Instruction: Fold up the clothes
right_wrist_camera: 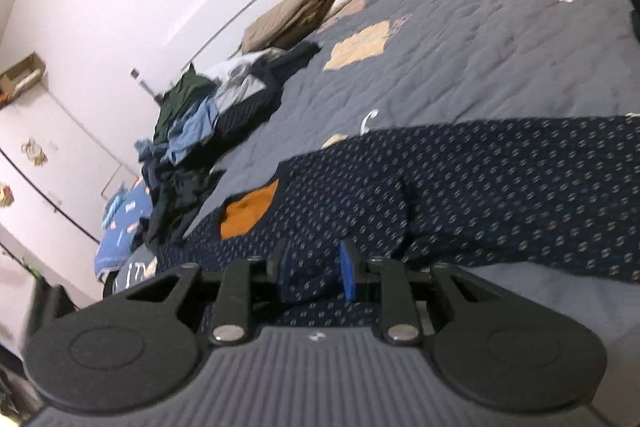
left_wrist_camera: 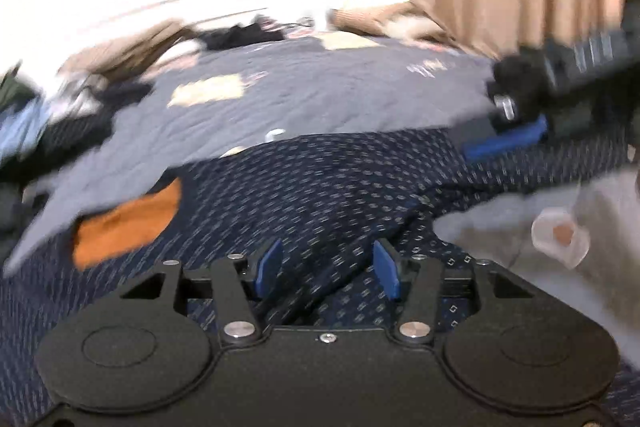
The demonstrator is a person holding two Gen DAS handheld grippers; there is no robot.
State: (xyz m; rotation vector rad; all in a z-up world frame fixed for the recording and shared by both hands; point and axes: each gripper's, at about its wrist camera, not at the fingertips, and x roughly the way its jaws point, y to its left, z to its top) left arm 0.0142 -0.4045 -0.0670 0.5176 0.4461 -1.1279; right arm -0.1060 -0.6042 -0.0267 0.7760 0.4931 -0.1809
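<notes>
Garment: a dark navy patterned garment [right_wrist_camera: 480,179] lies spread across the near part of a grey quilt [right_wrist_camera: 460,59] on a bed, with an orange patch [right_wrist_camera: 248,211] showing at its left end.
Left gripper: the left gripper [left_wrist_camera: 327,269] has its blue pads apart; a raised fold of the navy cloth runs between them, but the pads do not press on it, so the cloth is let go.
Right gripper: the right gripper [right_wrist_camera: 316,273] has its pads closed in on a bunch of the navy cloth at the near edge and is grasping it.
Weight: judged light, an easy lift for one gripper.
Stiffness: soft and limp; it will sag and crease wherever it is not supported, as the ridges already in it suggest.
Surface: looks like thin woven fabric that may slide between smooth pads if only a single layer is pinched.
Where to hold: best at a hem or corner, one gripper at each end of the same edge, so the fold line stays straight.
Risk: a pinch taken mid-panel would likely drag a bunch, not a flat layer.
Surroundings: a pile of other clothes [right_wrist_camera: 200,131] waits well apart at the left side of the bed.
</notes>
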